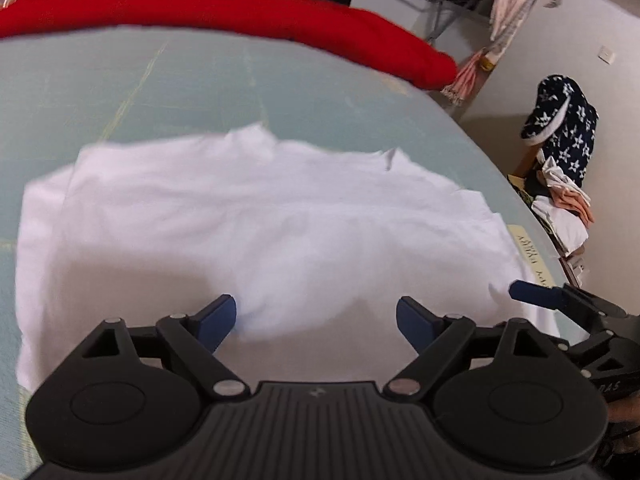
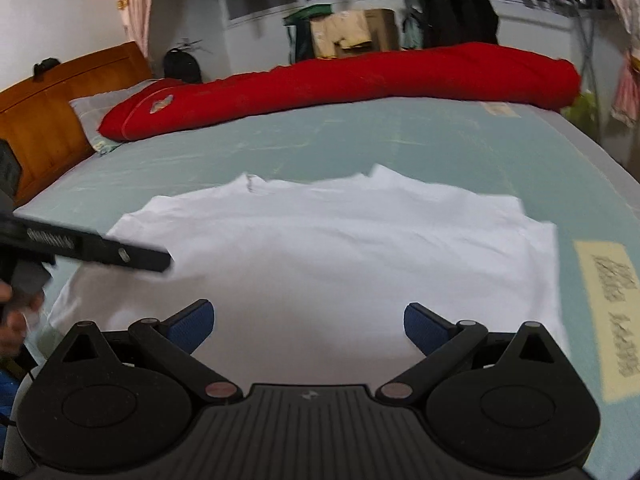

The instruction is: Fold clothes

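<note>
A white garment (image 1: 256, 216) lies flat on the pale green bed sheet (image 1: 160, 92), partly folded, with its collar at the far edge. My left gripper (image 1: 316, 320) hovers over the garment's near part. It is open, with only cloth below and nothing between its blue pads. One blue finger (image 1: 528, 294) of the right gripper shows at the garment's right corner. In the right wrist view the same white garment (image 2: 340, 248) spreads ahead. My right gripper (image 2: 308, 322) is open wide above its near edge, holding nothing. The left gripper's black side (image 2: 120, 254) reaches over the garment's left edge.
A long red bolster (image 2: 360, 76) lies along the far side of the bed. A wooden headboard (image 2: 52, 108) and a pillow stand at the left. Yellow paper labels (image 2: 608, 312) are stuck to the sheet. Right of the bed, a navy star-patterned garment (image 1: 568, 120) hangs over piled clothes.
</note>
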{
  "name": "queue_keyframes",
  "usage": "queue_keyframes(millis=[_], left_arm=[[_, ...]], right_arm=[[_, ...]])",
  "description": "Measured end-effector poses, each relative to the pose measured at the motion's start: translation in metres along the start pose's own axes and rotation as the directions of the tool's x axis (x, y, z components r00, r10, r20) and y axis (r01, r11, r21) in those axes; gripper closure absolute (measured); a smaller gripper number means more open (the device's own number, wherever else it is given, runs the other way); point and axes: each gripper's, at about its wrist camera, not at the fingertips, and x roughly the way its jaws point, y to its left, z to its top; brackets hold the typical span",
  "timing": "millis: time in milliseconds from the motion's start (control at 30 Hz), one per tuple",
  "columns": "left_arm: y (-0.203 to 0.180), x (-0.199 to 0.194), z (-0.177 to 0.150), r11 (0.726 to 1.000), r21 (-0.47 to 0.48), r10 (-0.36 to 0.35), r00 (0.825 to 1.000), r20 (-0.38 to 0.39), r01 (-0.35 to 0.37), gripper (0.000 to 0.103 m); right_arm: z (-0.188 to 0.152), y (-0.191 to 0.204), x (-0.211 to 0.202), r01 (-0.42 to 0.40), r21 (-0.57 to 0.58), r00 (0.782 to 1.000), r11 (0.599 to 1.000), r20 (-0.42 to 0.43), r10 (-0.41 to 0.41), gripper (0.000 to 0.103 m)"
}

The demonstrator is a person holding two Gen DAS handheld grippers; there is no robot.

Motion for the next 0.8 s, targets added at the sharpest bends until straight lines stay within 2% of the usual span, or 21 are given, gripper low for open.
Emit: queue_keyframes(millis=[100, 267, 400, 500, 667, 800], left_arm=[[0.008, -0.014, 0.003, 1.000, -0.013, -0.015, 1.000, 0.023, 0.015, 0.016], [0.037, -0.055, 0.019, 1.000, -0.011, -0.007, 0.998, 0.065, 0.008, 0.016], [0.081, -0.075, 0.031, 0.997, -0.076, 0.022, 0.998, 0.051, -0.019, 0.016], [0.117, -0.077, 0.032, 0.988, -0.156, 0.009, 1.000, 0.006, -0.008, 0.016], [0.157, -0.061, 0.023, 0.956, -0.285, -0.083, 0.995, -0.057, 0.064, 0.016], [0.171, -0.048, 0.021, 0.925, -0.343, -0.186, 0.982, -0.036, 0.163, 0.016]], right_arm=[[-0.001, 0.006, 0.019, -0.022, 0.013, 0.999, 1.000, -0.047, 0.023, 0.000], [-0.008, 0.013, 0.015, -0.030, 0.015, 0.997, 0.999, -0.067, 0.031, 0.000], [-0.009, 0.017, 0.003, -0.023, 0.031, 0.998, 0.999, -0.053, 0.025, 0.000], [-0.009, 0.020, -0.003, -0.019, 0.055, 0.998, 0.998, -0.050, 0.022, 0.000], [-0.010, 0.028, -0.004, -0.039, 0.091, 0.997, 0.995, -0.056, 0.044, 0.000], [-0.009, 0.038, -0.001, -0.032, 0.066, 0.997, 0.997, -0.071, 0.037, 0.000]])
